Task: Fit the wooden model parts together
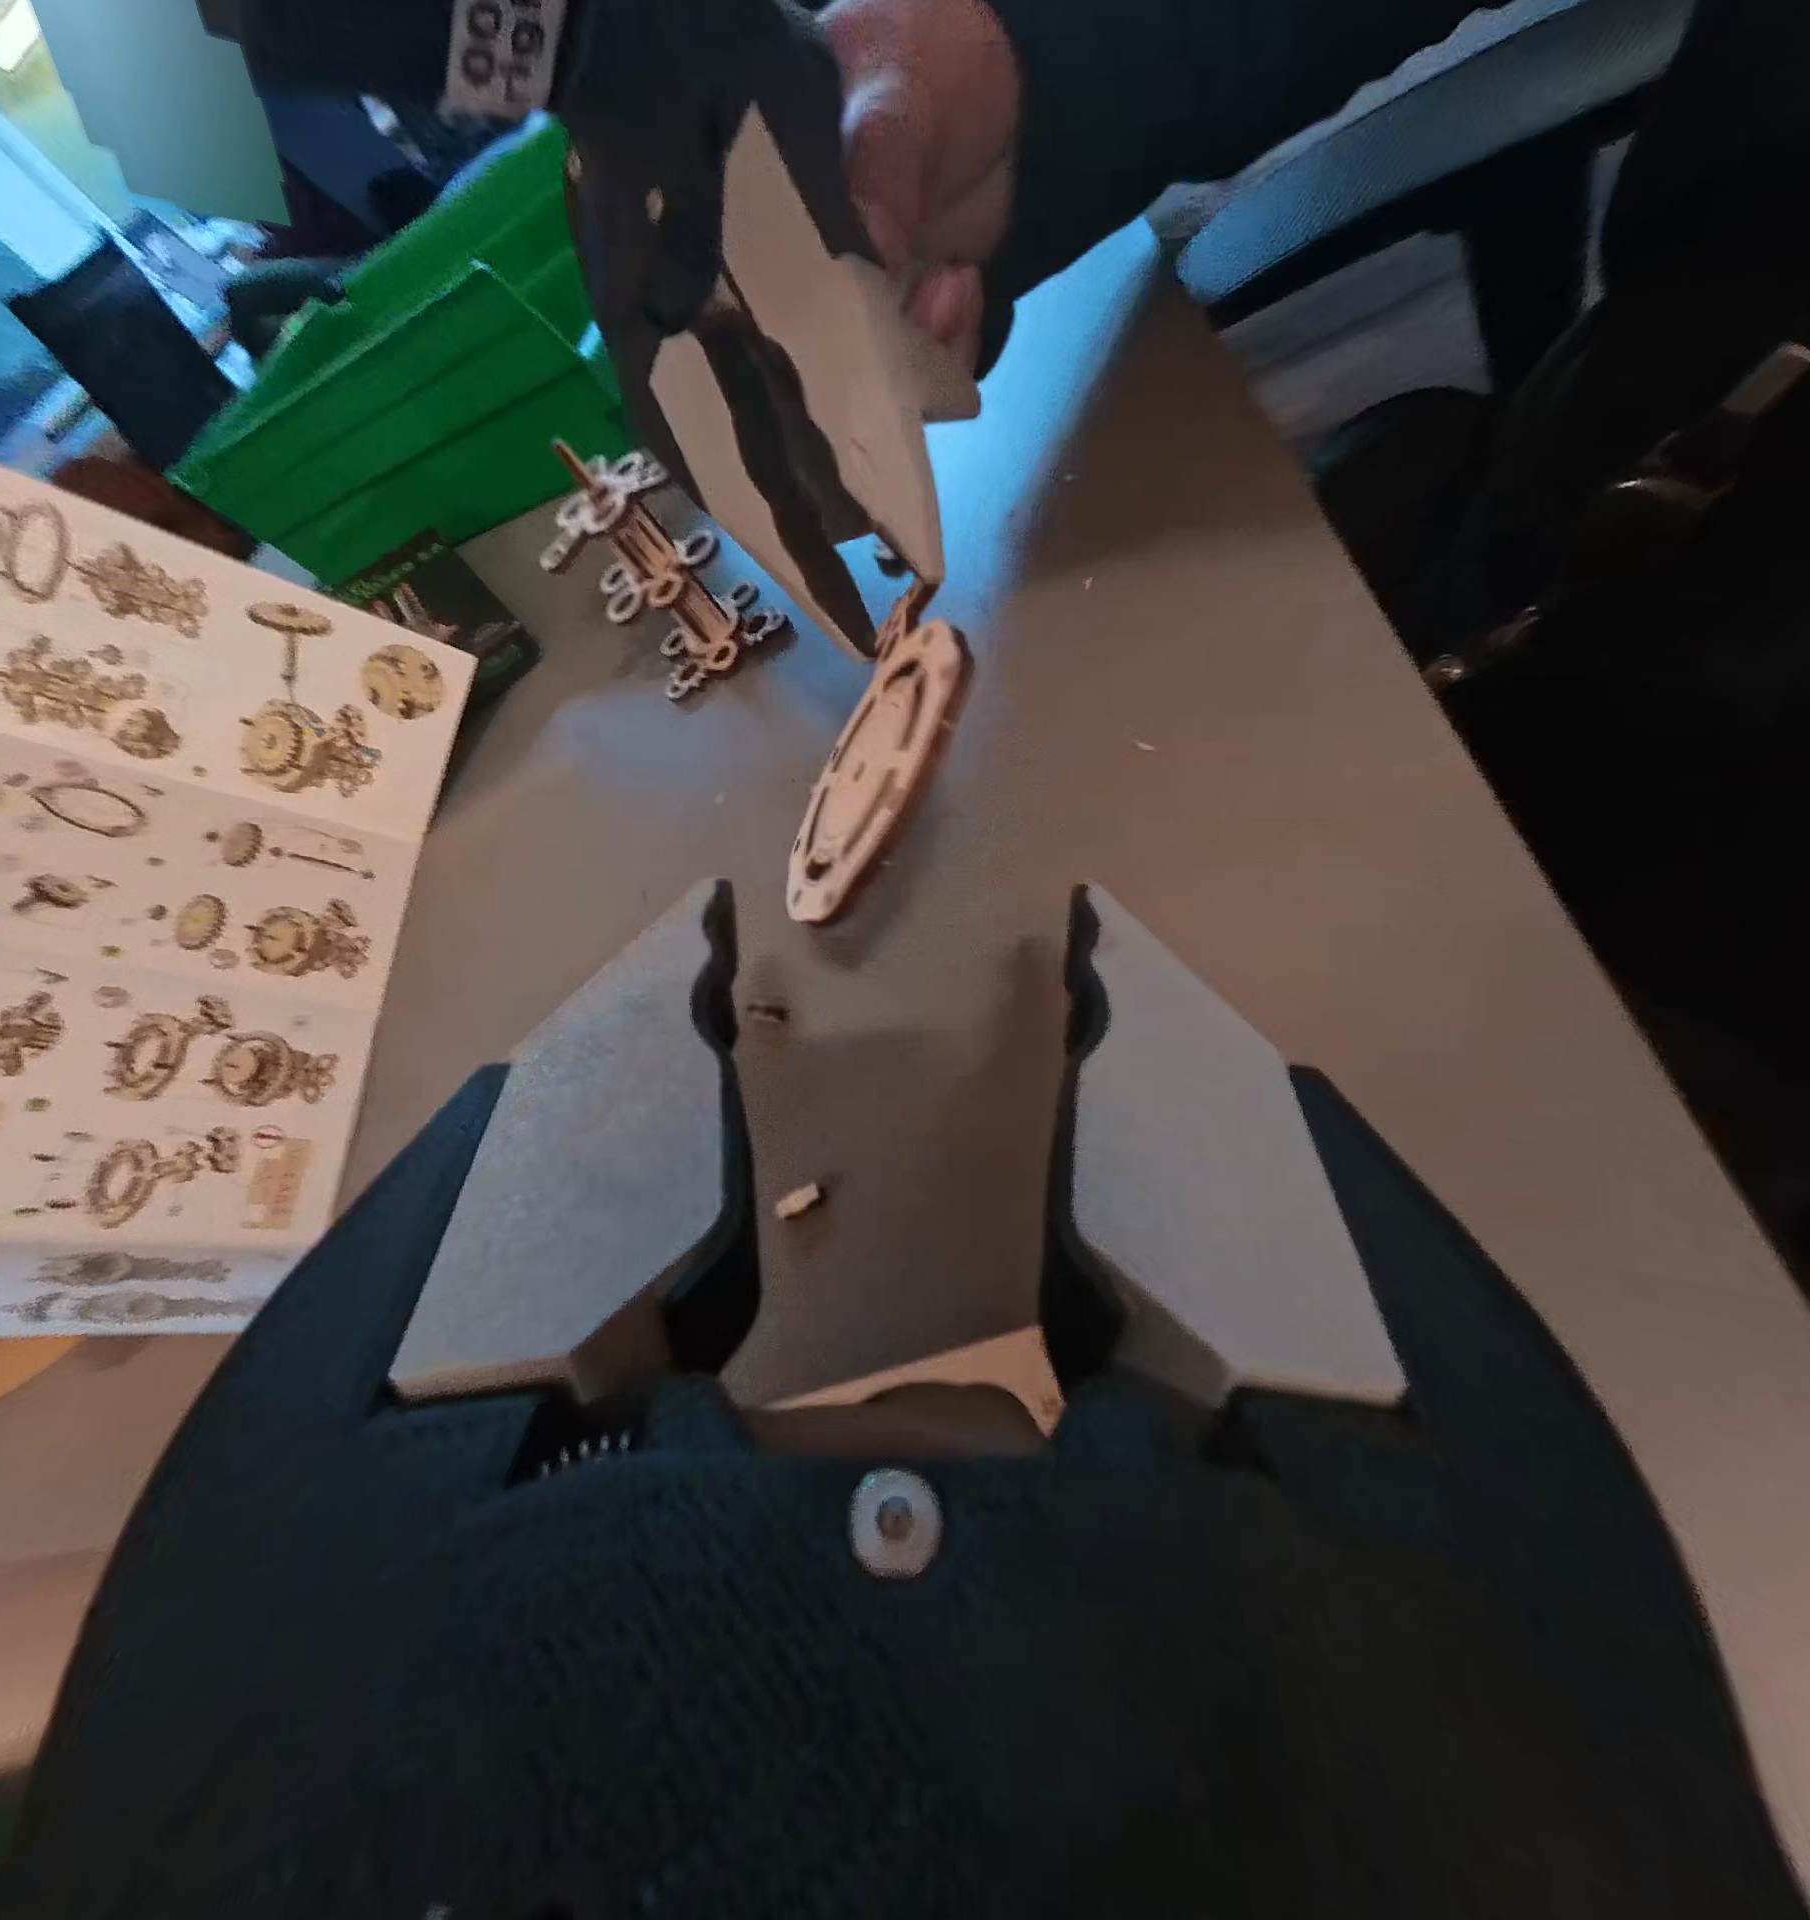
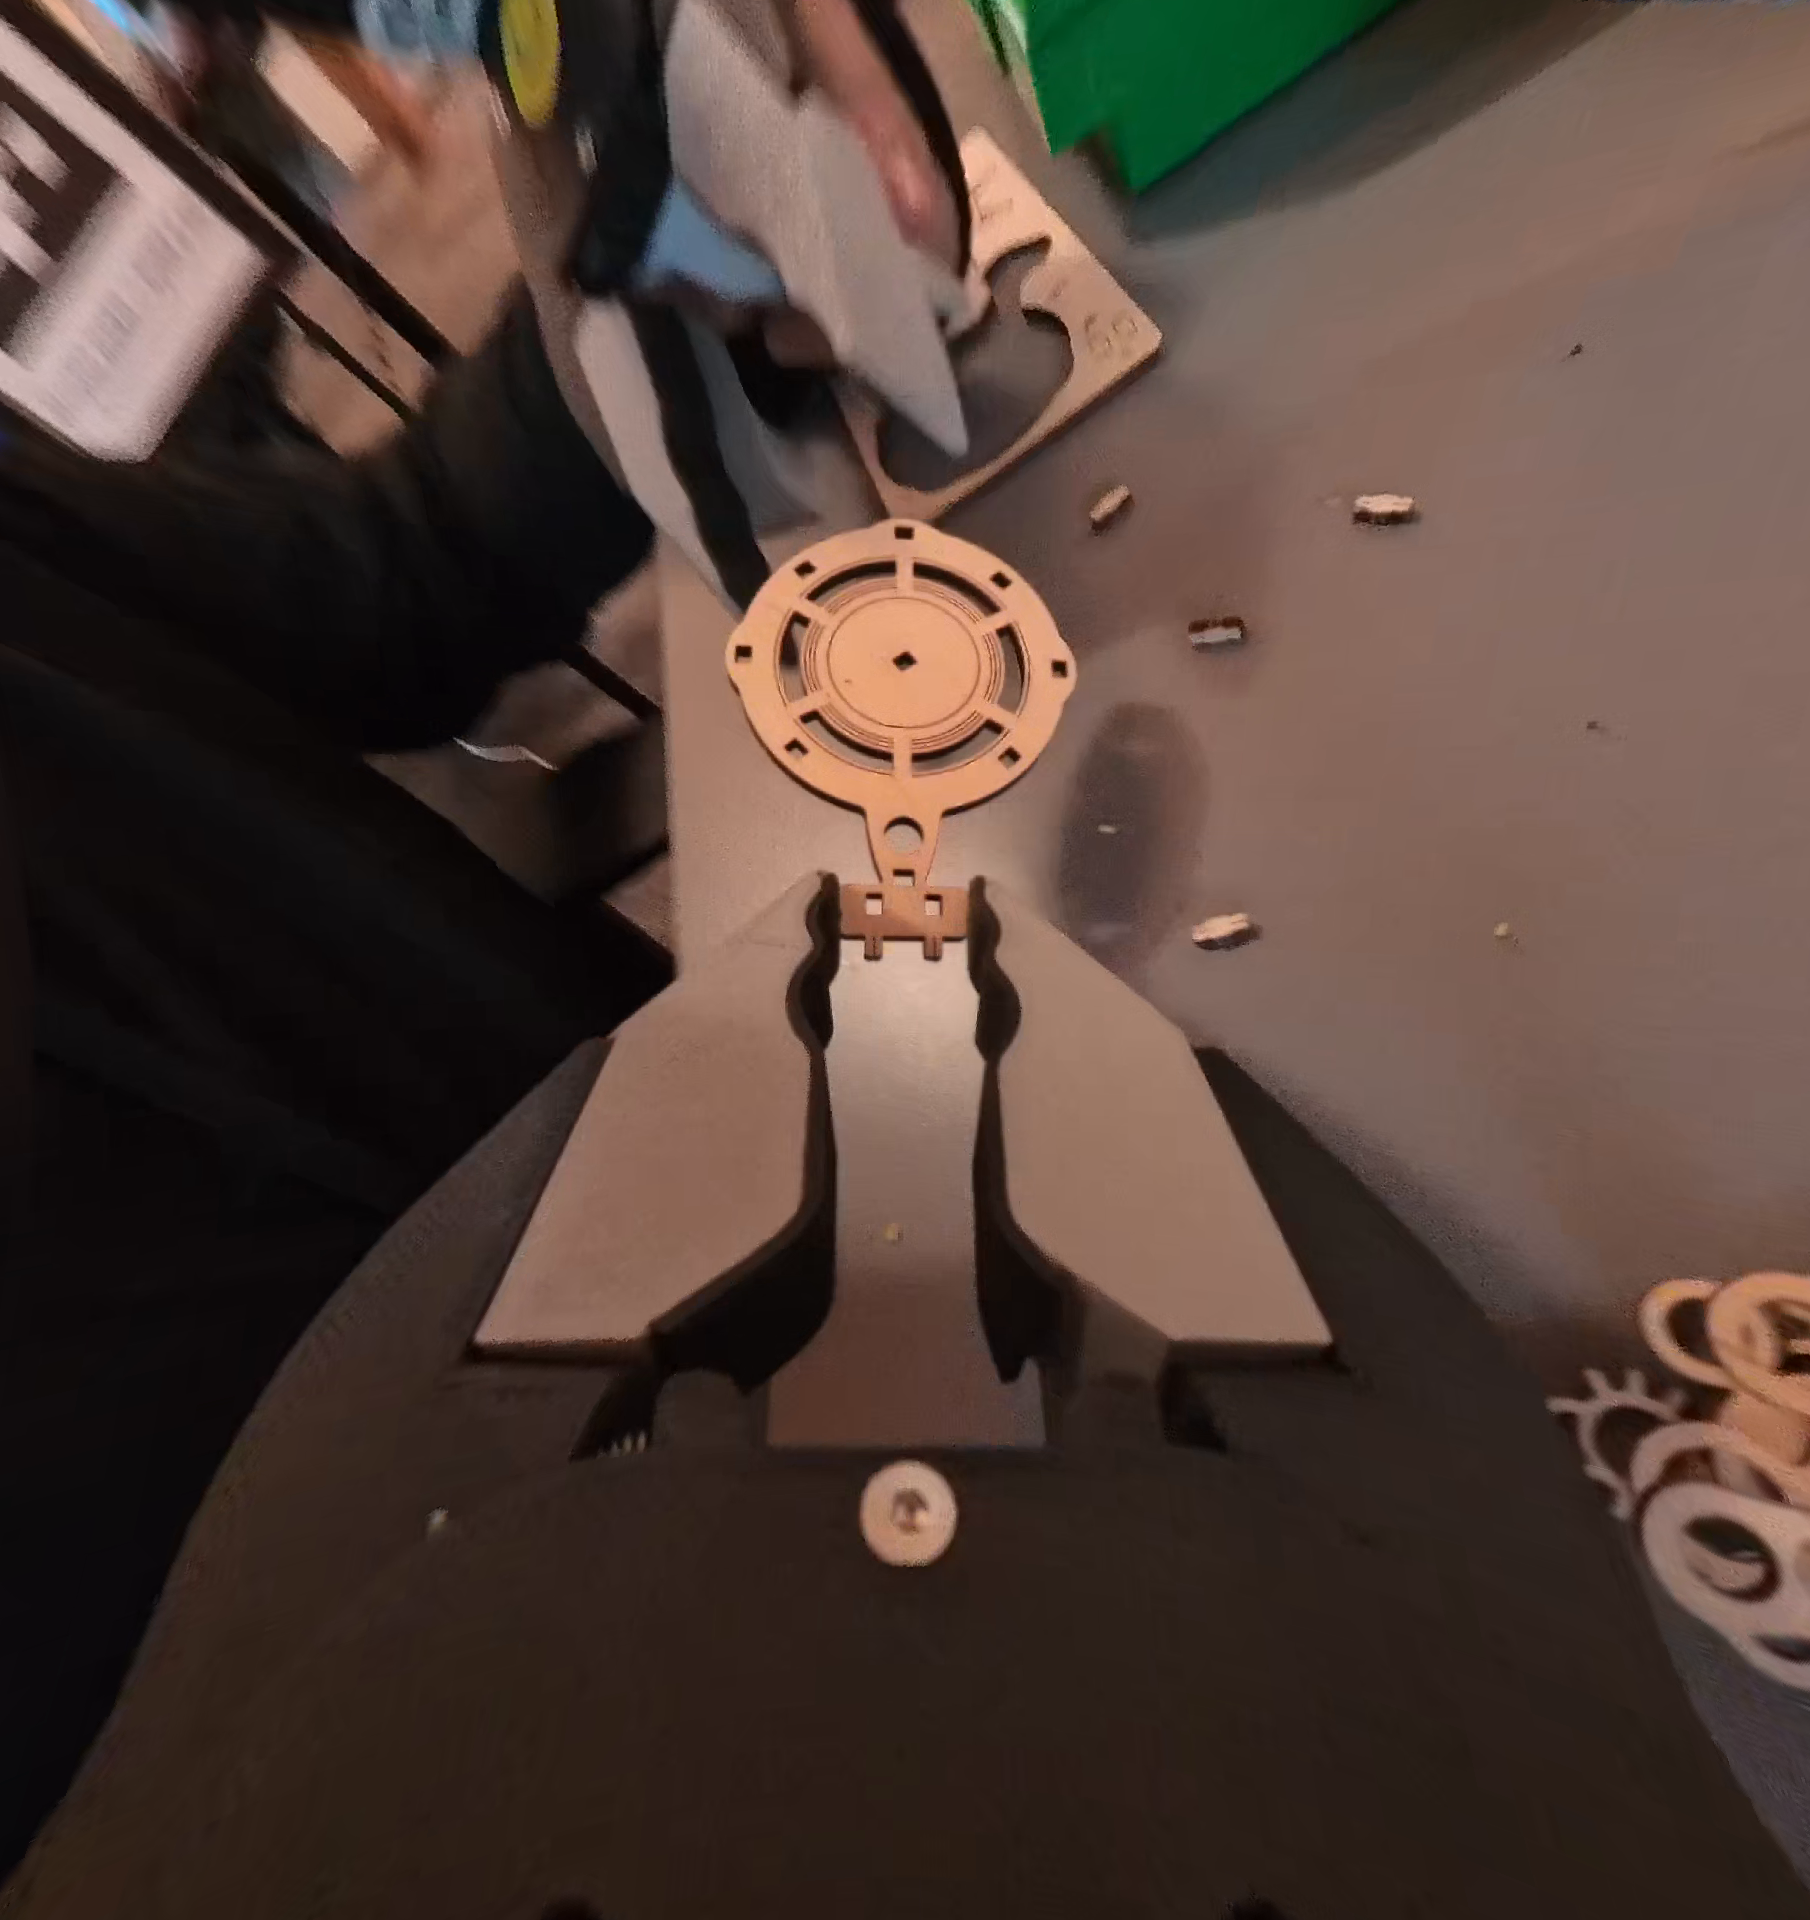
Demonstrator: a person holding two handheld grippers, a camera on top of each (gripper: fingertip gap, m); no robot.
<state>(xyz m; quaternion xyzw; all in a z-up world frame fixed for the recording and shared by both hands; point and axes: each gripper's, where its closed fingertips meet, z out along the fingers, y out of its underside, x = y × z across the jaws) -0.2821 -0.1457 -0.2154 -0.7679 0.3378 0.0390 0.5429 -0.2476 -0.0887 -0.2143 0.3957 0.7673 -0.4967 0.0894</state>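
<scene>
**A:** Where is the part right now?

**B:** The round wooden disc (image 2: 902, 665) is pinched by its small slotted tab between the tips of the right gripper (image 2: 902, 914), which is clenched on that tab. The disc stands out past the fingers, and in the left wrist view it is tilted, its far end at the gripper tips and its near end low by the tabletop (image 1: 1192, 831), near the edge on the person's side. I can't tell whether that end touches.

**A:** And the other claw?

**B:** The left gripper (image 1: 899, 914) is released, its fingers spread wide with nothing between them, just short of the disc's near rim.

**A:** How will the disc handle?

**B:** It looks like thin laser-cut plywood: light and stiff in its plane, but fragile. The narrow neck between tab and ring seems the weak spot, and the thin spokes could snap under a twist. I'd have the left gripper take the solid outer rim, flat across the faces, not the spokes.

**A:** What else is around?

**B:** A partly built wooden assembly (image 1: 662, 582) lies farther in, toward the green bins (image 1: 413, 416) at the far side. The instruction sheet (image 1: 153, 883) is propped at the left, and small loose wooden bits (image 2: 1218, 632) lie scattered about. A cut-out plywood sheet (image 2: 1077, 322) lies beyond the disc.
</scene>
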